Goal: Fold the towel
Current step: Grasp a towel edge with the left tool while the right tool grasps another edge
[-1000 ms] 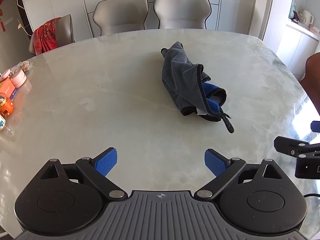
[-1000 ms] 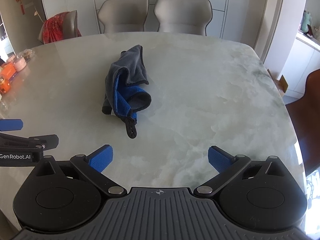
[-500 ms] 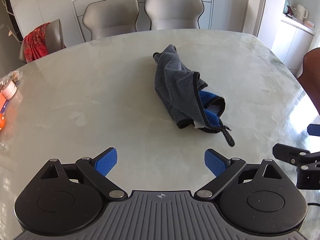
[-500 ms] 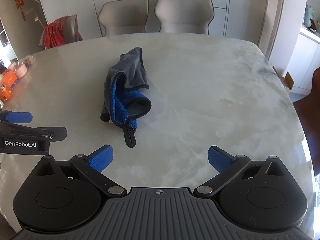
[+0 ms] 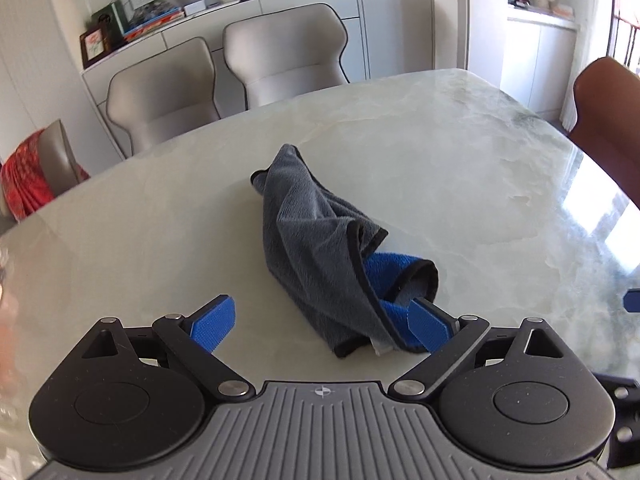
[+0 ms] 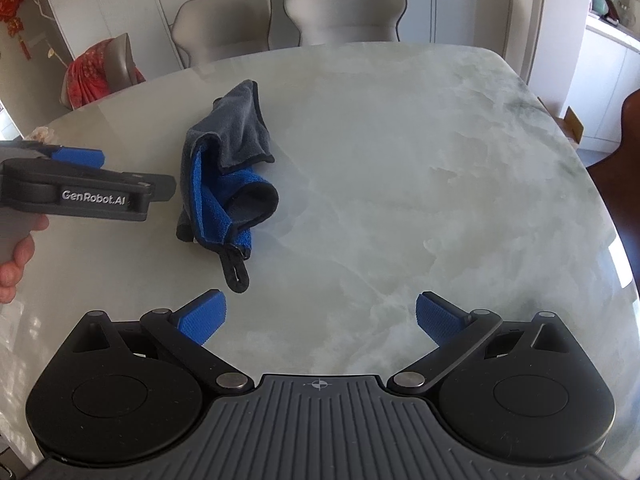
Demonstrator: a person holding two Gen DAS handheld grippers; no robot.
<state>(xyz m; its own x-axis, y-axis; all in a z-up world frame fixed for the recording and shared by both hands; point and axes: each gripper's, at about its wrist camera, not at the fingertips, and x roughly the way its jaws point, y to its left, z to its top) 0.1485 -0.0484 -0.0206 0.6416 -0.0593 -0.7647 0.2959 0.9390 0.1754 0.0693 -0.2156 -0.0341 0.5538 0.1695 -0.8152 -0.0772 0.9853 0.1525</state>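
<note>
While the towel (image 5: 320, 240) lies crumpled mid-desk (image 5: 480, 160), I hold the left tongs (image 5: 324, 320) and the right tongs (image 6: 320, 316) released. Soft, limp cloth; I judge its near bound hem the best grip.

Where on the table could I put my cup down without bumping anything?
The big bare patch of table to the right of the crumpled towel is free, out to the brown chair. Also the strip behind the towel, before the grey chairs. It is crowded left of the towel, where the left gripper hovers.
</note>
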